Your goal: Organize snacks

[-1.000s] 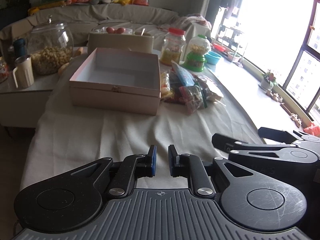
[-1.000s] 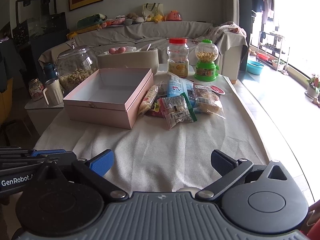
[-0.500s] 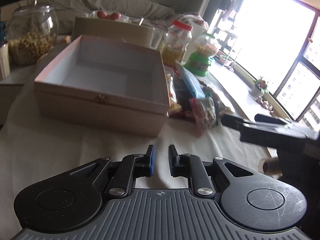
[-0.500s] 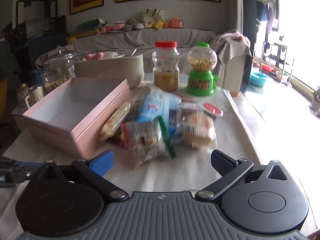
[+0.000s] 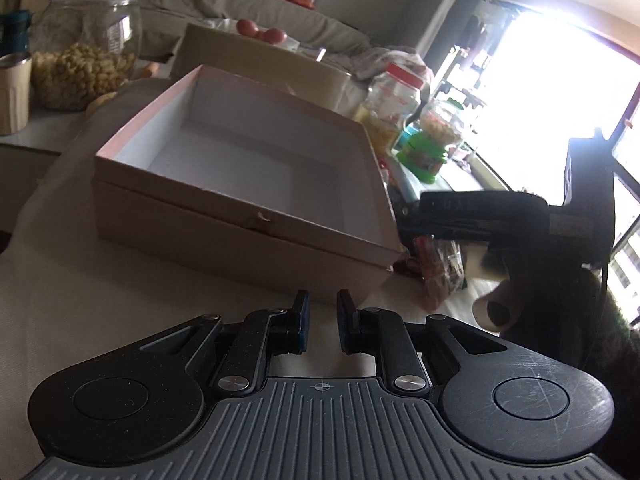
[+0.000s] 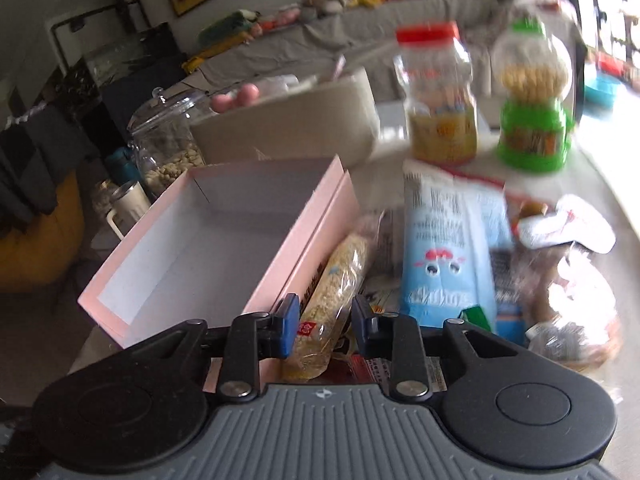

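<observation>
My right gripper (image 6: 325, 330) has just been closing around a clear crinkly packet of pale yellow puffed snack (image 6: 334, 292) beside the empty pink cardboard box (image 6: 224, 240). Its small red label is unreadable. My left gripper (image 5: 322, 326) is closed, empty.

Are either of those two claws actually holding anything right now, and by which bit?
The right gripper, its jaws just closing, straddles the near end of a long clear snack packet; whether it grips yet cannot be told. The left gripper is shut on nothing.
</observation>
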`<state>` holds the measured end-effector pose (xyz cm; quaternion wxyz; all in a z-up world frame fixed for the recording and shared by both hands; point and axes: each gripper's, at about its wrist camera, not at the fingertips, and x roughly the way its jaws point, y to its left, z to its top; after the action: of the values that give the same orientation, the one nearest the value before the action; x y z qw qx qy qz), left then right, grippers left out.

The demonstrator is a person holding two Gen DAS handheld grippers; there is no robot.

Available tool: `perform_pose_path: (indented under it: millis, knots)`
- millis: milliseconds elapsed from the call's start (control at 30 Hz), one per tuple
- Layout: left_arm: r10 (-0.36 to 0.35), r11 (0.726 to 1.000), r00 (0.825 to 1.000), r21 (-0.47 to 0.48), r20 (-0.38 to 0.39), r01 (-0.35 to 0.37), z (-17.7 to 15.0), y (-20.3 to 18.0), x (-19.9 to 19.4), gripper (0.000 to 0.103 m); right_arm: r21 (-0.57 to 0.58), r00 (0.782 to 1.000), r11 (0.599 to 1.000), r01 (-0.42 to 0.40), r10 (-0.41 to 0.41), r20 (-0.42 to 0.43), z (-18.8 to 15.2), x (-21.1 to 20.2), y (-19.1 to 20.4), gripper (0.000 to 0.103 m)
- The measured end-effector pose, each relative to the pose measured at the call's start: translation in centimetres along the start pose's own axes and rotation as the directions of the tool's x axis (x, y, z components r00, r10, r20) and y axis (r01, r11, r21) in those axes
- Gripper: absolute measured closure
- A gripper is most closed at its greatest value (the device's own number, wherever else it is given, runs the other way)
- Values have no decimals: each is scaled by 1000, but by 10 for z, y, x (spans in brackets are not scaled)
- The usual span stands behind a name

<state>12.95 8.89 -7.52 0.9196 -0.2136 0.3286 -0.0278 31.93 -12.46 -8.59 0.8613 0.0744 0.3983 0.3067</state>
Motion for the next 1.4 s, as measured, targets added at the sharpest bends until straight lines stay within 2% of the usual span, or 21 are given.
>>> perform_pose_path:
  millis: [133, 267, 533, 667, 700, 733, 767, 800, 833, 867, 967, 1067, 1100, 1167, 1200, 1300, 1400]
  knots:
    - [11, 999, 1000, -33, 23, -10, 7, 8, 4, 86, 22, 998, 999, -46, 47, -34, -7, -4, -6, 77]
    - [-2, 998, 999, -63, 40, 5, 13, 9, 10, 86, 36, 991, 994, -102, 105, -85, -25, -25, -8, 77]
    - [-8, 999, 999, -46, 41, 10, 22, -4, 25, 86, 70, 972, 982, -178, 186, -141, -67, -73, -6, 78]
    - [-27, 999, 999, -33, 31, 28, 21, -14, 23, 86, 40, 966, 975, -218, 221, -136, -77, -90, 2, 80]
    - [-43, 999, 999, -18, 13, 43, 20, -18, 21, 86, 16, 971, 978, -209, 210, -117, -82, -95, 5, 79]
    - [-60, 998, 998, -3, -8, 60, 18, -21, 18, 86, -7, 977, 982, -191, 190, -95, -84, -101, 6, 73]
    - [-73, 997, 997, 8, -26, 73, 17, -24, 16, 86, -32, 984, 986, -165, 162, -68, -86, -107, 8, 59]
    - [-82, 996, 996, 18, -47, 83, 14, -28, 13, 86, -58, 991, 990, -128, 126, -36, -87, -114, 8, 52]
    - [-87, 996, 994, 22, -65, 88, 11, -31, 11, 86, -86, 997, 993, -76, 77, 3, -88, -121, 8, 39]
    - [-91, 995, 992, 22, -82, 93, 9, -34, 10, 86, -113, 999, 993, -13, 18, 42, -90, -127, 8, 30]
    - [-98, 993, 985, 48, -140, 106, -1, -48, 14, 86, -141, 978, 972, 186, -170, 119, -96, -135, 2, 19]
    - [-50, 992, 984, 110, -170, 69, -11, -64, 26, 86, -102, 942, 941, 324, -311, 122, -105, -132, -13, 18]
    - [-37, 989, 984, 136, -174, 61, -14, -68, 29, 86, -87, 934, 933, 349, -339, 111, -109, -130, -17, 18]
    - [-15, 976, 990, 211, -140, 45, -21, -79, 31, 80, -50, 927, 927, 370, -366, 82, -117, -127, -27, 17]
    - [3, 964, 993, 263, -121, 29, -25, -86, 31, 79, -31, 927, 928, 372, -370, 62, -121, -126, -33, 17]
    - [48, 916, 997, 401, -63, -19, -40, -99, 28, 73, -43, 919, 920, 389, -385, 89, -131, -127, -33, 14]
    - [67, 887, 997, 460, -45, -39, -43, -105, 29, 69, -76, 907, 906, 417, -411, 88, -133, -121, -28, 9]
